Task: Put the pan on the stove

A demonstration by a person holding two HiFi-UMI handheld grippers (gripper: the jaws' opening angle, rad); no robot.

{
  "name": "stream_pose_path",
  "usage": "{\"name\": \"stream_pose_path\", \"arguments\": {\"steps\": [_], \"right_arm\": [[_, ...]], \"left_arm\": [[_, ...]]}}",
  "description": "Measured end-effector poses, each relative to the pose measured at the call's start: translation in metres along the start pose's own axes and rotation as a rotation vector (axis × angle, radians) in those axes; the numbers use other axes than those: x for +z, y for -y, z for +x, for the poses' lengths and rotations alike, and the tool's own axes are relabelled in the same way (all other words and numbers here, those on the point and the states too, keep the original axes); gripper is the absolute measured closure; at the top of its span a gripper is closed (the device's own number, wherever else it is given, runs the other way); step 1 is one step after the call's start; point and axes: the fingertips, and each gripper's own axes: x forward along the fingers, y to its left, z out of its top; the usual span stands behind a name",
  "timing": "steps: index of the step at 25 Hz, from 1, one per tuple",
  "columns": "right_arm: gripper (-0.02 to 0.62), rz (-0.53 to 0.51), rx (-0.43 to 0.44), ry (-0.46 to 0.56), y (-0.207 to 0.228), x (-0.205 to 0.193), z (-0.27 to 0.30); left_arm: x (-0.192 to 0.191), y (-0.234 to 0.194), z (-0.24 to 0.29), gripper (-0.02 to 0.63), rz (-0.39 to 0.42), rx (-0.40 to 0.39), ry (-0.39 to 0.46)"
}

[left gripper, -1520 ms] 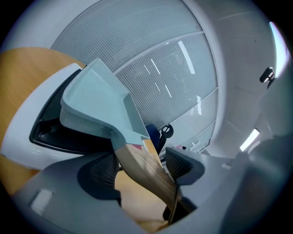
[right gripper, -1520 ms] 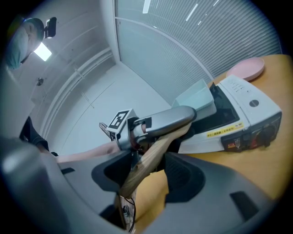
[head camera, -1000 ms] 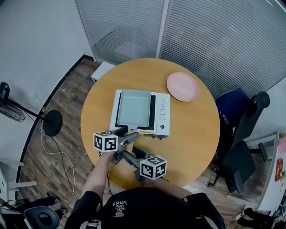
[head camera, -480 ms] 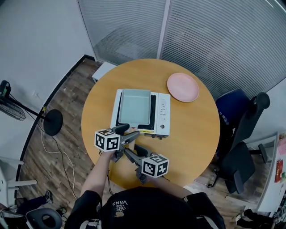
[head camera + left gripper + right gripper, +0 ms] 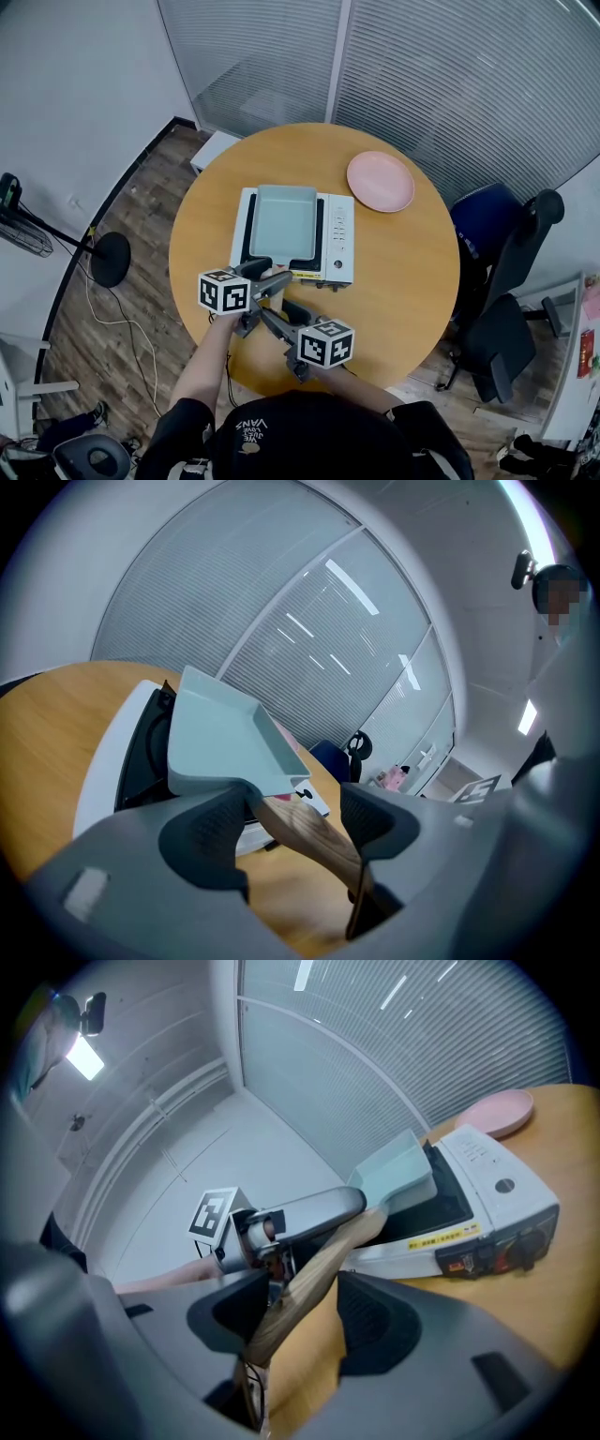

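Note:
A pale grey-green square pan point(image 5: 283, 223) rests on the white tabletop stove point(image 5: 339, 234), its wooden handle point(image 5: 273, 275) pointing toward me. My left gripper point(image 5: 263, 277) straddles the handle where it joins the pan. In the left gripper view the handle point(image 5: 305, 829) leans on one pad, and a gap shows at the other. My right gripper point(image 5: 278, 317) straddles the handle's free end point(image 5: 314, 1279). That end also lies against one pad, apart from the other. Both stand open around the handle.
The stove sits mid-table on a round wooden table point(image 5: 403, 281). A pink plate point(image 5: 381, 182) lies at the back right. A dark office chair point(image 5: 506, 281) stands to the right, and a fan stand point(image 5: 111, 258) is on the floor at the left.

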Motion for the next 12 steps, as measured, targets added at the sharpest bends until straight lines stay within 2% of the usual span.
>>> {"name": "stream_pose_path", "arguments": {"steps": [7, 12], "right_arm": [[0.357, -0.044, -0.043, -0.013, 0.002, -0.003, -0.008], [0.357, -0.081, -0.059, -0.02, -0.003, -0.007, -0.018]], "left_arm": [[0.001, -0.003, -0.012, 0.293, 0.001, 0.031, 0.036], [0.004, 0.0, -0.024, 0.293, 0.024, 0.044, 0.086]]}}
